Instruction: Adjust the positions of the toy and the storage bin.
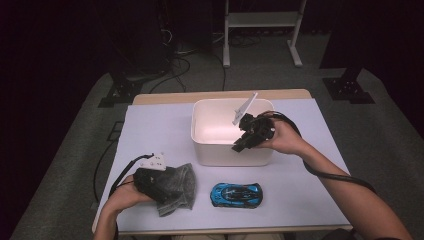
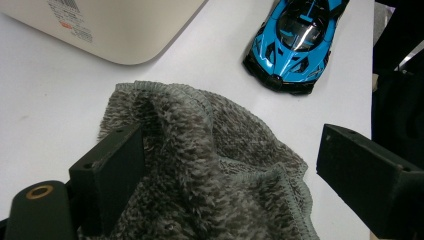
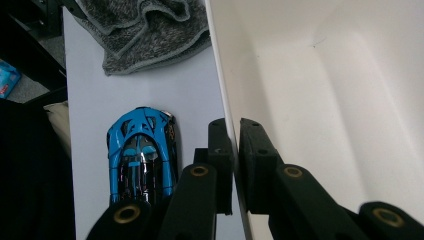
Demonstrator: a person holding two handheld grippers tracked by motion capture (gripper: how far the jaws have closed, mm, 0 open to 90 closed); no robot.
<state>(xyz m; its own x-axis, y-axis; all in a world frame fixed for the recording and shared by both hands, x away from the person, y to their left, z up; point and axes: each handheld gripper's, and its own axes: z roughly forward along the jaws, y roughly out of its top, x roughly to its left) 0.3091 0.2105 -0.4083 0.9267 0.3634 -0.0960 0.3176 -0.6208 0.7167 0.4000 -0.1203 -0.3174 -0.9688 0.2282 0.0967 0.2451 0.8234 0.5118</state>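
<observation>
The right gripper (image 1: 239, 145) is clamped on the near wall of the white plastic bin (image 1: 205, 150): in the right gripper view its two black jaws stand pressed together with the thin rim (image 3: 226, 107) between them, one jaw outside the wall and the other inside the bin's bare hollow. The person's right hand (image 1: 285, 137) holds it from the right side of the bin, with the cable looping back along the forearm.

To the outside of that grip, down on the white table cover (image 1: 300, 190), lies the blue toy sports car (image 3: 142, 155), just beside the outer jaw in the right gripper view and clear of the bin wall. Beyond the car, farther from the right gripper, the grey towel (image 3: 145, 32) lies crumpled on the cover.

The left gripper (image 2: 230, 165) hangs over that grey towel with its jaws spread wide. In the left gripper view one jaw sits against the bunched cloth, its pad touching a raised fold, while the other jaw stands well off the cloth's edge, so nothing is pinched. Ahead of these jaws the blue toy sports car points its nose toward the towel, near it but not touching, and the bin's rounded corner stands farther ahead and off to the side. The person's left hand (image 1: 125, 197) grips the tool at the table's near edge.
</observation>
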